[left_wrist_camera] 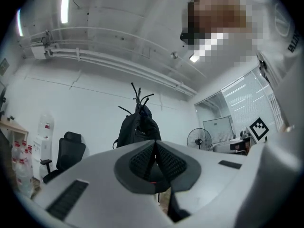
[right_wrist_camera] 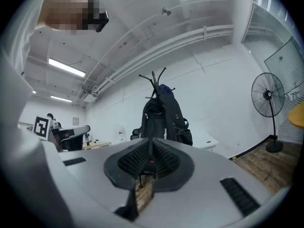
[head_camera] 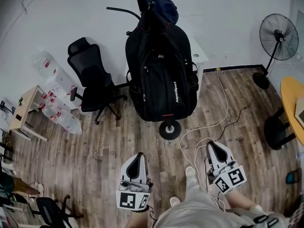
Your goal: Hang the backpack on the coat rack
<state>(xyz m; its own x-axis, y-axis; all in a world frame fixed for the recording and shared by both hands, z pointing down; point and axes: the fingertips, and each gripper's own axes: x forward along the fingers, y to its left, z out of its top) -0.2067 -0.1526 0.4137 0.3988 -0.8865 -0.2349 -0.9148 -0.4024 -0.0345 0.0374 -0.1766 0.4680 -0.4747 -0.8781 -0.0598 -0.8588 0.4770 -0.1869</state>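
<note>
The wood-plank floor point(head_camera: 95, 146) runs to a white wall, and the largest thing on it is the black backpack point(head_camera: 161, 75). It already hangs on the coat rack point(head_camera: 169, 129), upright with its long axis vertical and its front panel facing the person. A smaller dark bag point(head_camera: 164, 6) sits on the hooks above it. By the look of it, the hanging is done.

The backpack lies straight ahead of both grippers and well apart from them, roughly between their 2 lines. In the head view the left gripper point(head_camera: 138, 156) sits a little closer to the backpack's line than the right gripper point(head_camera: 214, 145) does. Any further move, such as steadying a strap, would mean reaching forward and up over bare floor.

Around the backpack:
- A black office chair point(head_camera: 92, 77) stands just left of the rack.
- A small white desk point(head_camera: 198, 53) stands behind the rack.
- A pedestal fan point(head_camera: 279, 32) stands far right.
- The rim of a yellow round table point(head_camera: 290, 103) shows at the right edge.
- Packs of water bottles point(head_camera: 59, 108) lie beside a low wooden table point(head_camera: 23, 110) at the left.
- A white cable point(head_camera: 221, 103) snakes across the floor toward the right gripper and is the only thing in the path.

Both grippers are held low near the person's body. Each has its ribbed pads brought together and nothing between them.
</note>
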